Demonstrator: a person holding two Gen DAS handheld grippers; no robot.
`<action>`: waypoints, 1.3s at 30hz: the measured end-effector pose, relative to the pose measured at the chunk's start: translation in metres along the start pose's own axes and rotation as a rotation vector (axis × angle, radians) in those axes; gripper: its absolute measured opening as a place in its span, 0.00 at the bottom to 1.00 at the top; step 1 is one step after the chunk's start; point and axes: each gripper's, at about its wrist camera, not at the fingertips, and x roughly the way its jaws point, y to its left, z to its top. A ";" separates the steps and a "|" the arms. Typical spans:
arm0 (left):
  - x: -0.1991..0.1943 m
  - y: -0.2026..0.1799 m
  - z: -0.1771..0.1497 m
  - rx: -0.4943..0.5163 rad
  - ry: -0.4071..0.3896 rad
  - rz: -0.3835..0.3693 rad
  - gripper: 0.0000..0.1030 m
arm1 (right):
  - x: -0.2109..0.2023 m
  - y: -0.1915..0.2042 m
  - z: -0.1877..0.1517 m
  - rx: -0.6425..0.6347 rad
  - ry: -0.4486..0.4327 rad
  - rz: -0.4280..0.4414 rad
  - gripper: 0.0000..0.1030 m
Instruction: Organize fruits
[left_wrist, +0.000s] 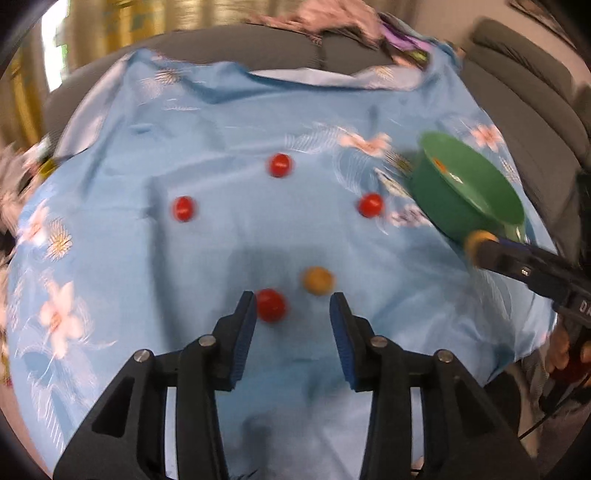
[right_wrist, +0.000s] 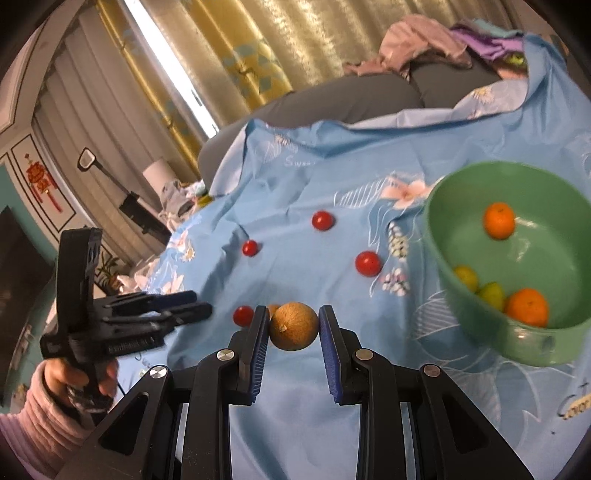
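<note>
My right gripper (right_wrist: 293, 325) is shut on a tan round fruit (right_wrist: 293, 326), held above the blue cloth left of the green bowl (right_wrist: 461, 291). It also shows in the left wrist view (left_wrist: 480, 245) beside the bowl (left_wrist: 439, 199). The bowl holds two oranges (right_wrist: 498, 220) and yellow-green fruits (right_wrist: 466, 277). My left gripper (left_wrist: 293, 306) is open and empty, low over the cloth, with a red tomato (left_wrist: 270, 305) by its left finger and a tan fruit (left_wrist: 318, 280) just ahead. Three more tomatoes (left_wrist: 280, 165) lie farther out.
The blue floral cloth (left_wrist: 221, 240) covers a grey sofa (left_wrist: 524, 85). Crumpled clothes (right_wrist: 424, 48) are piled at the back. Curtains (right_wrist: 240, 48) hang behind.
</note>
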 end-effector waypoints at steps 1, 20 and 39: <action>0.006 -0.005 0.001 0.027 0.003 0.000 0.39 | 0.004 -0.001 -0.001 0.001 0.007 0.001 0.28; 0.081 0.016 0.019 0.014 0.080 0.067 0.26 | 0.033 -0.015 -0.004 0.027 0.058 0.007 0.28; 0.011 -0.053 0.052 0.121 -0.060 -0.078 0.27 | -0.002 -0.029 0.004 0.050 -0.042 -0.031 0.28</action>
